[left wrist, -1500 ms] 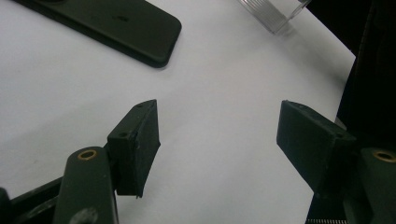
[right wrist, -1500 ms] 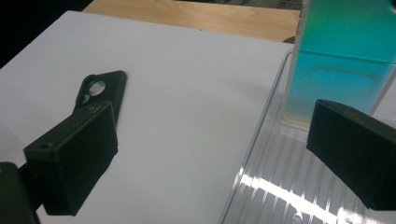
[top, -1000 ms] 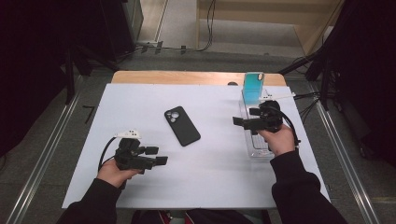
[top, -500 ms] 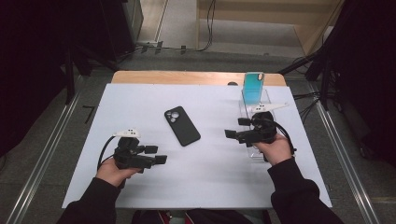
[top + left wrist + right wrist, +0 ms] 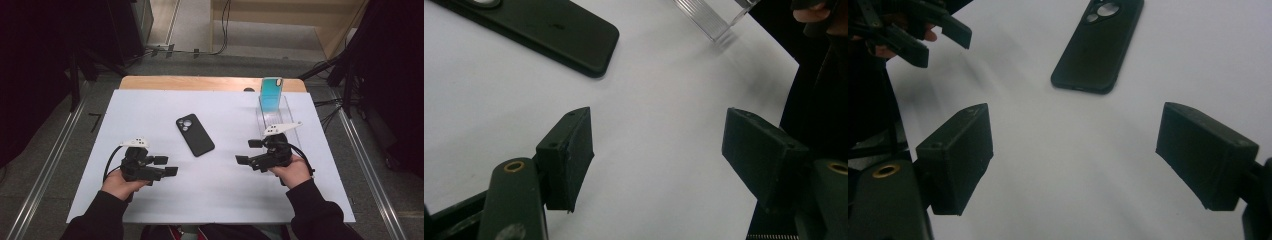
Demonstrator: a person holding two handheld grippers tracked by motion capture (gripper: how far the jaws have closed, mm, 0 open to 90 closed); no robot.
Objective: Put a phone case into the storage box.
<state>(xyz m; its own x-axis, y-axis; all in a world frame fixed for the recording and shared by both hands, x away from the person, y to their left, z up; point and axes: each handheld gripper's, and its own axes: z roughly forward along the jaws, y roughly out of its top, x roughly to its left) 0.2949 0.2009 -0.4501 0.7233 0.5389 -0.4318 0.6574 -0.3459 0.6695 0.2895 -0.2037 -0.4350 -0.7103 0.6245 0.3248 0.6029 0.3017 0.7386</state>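
A black phone (image 5: 195, 135) lies camera side up in the middle of the white table; it is also in the left gripper view (image 5: 539, 30) and the right gripper view (image 5: 1098, 45). My left gripper (image 5: 166, 165) rests low at the front left, pointing right, open and holding nothing (image 5: 664, 155). My right gripper (image 5: 248, 151) hovers right of the phone and points left at it, jaws wide and nothing between them (image 5: 1073, 155). A teal phone (image 5: 271, 94) stands upright in a clear stand (image 5: 280, 117) behind the right hand.
The white table sheet (image 5: 225, 195) ends near the person's body, with a wooden strip (image 5: 200, 82) along the far edge. Metal rails (image 5: 367, 165) run along both sides on the floor. The clear stand's corner (image 5: 711, 15) shows past the left gripper's jaws.
My right gripper has come away from the clear stand, moving nearer and leftward toward the black phone. The left gripper and both phones have stayed put.
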